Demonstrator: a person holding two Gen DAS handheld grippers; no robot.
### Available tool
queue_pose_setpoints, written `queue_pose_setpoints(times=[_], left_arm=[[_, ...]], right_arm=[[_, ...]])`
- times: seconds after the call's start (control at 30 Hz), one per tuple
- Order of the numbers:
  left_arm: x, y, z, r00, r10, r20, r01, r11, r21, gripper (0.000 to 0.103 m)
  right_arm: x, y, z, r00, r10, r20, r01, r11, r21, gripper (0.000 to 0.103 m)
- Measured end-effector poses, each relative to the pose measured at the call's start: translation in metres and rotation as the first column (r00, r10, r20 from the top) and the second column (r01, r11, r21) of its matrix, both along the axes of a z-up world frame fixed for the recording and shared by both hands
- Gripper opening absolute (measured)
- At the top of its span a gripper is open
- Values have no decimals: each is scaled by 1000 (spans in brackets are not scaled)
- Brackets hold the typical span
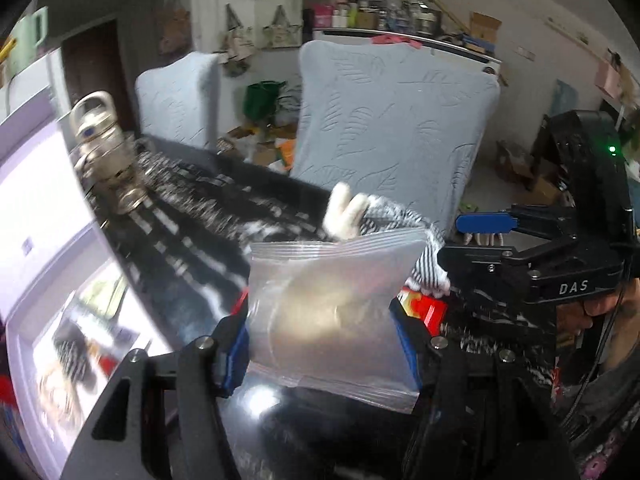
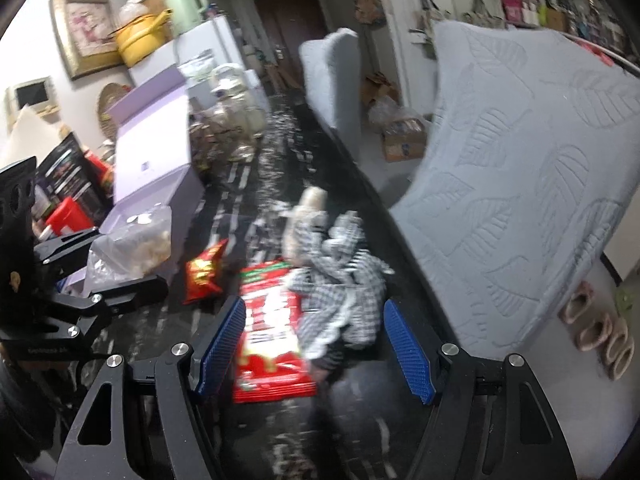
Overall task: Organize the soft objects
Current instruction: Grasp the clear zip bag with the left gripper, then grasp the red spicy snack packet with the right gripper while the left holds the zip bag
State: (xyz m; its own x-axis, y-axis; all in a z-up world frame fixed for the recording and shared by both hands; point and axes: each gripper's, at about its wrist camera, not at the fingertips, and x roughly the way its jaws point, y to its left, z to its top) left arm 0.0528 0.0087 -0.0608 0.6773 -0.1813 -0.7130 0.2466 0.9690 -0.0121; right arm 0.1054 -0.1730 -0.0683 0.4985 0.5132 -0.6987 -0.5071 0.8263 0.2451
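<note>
Item: clear zip-seal bag, translucent plastic film with a ribbed closure strip along its upper edge; contents are a pale, blurred mass, which the right wrist view suggests are small whitish lumps.
Location: lifted off the dark marbled desk, clamped between the blue-padded fingers of the left gripper, which press on its two side edges.
Handling, as a judgement: light, limp and slippery. The film will likely sag and fold under its own fill, so a hold close to the stiffer seal strip or across a gathered edge should be surer than a pinch on bare film. Contents probably crush easily; modest squeeze advised.

Item: checked black-and-white cloth, crumpled, with a cream plush piece at its far end.
Location: on the desk, partly overlapping a flat red snack packet.
Handling: soft, shapeless, unbreakable; take a bunched fold, not a single layer.

Right gripper: fingers apart, empty, poised over the cloth and red packet with neither pad touching.

Also present: small red crisp bag, lilac box beside it, grey leaf-quilted chair back.
</note>
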Motion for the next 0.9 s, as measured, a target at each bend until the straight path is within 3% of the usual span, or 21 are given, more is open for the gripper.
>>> queue_pose_setpoints(times=[0.27,0.47,0.8,0.83,0.9], left_arm=[[-39,19,-11,994,106,-25,-105,994,30,59],[-57,37,-26,981,180,-67,-181,983,-6,59],[-70,41,-28,975,215,-57,-216,976,-16,59],[-70,41,-28,975,216,-56,-217,976,-16,59],[-73,42,-28,975,218,-54,-219,976,-17,59]], right_arm=[[-21,45,-13,990,139,-11,-140,989,-55,72],[-19,70,-35,993,117,-15,-117,976,-184,72],[-15,99,-55,987,151,53,-123,929,-348,75],[-16,98,-54,987,150,58,-121,929,-350,72],[-22,98,-52,984,156,83,-117,926,-360,47]])
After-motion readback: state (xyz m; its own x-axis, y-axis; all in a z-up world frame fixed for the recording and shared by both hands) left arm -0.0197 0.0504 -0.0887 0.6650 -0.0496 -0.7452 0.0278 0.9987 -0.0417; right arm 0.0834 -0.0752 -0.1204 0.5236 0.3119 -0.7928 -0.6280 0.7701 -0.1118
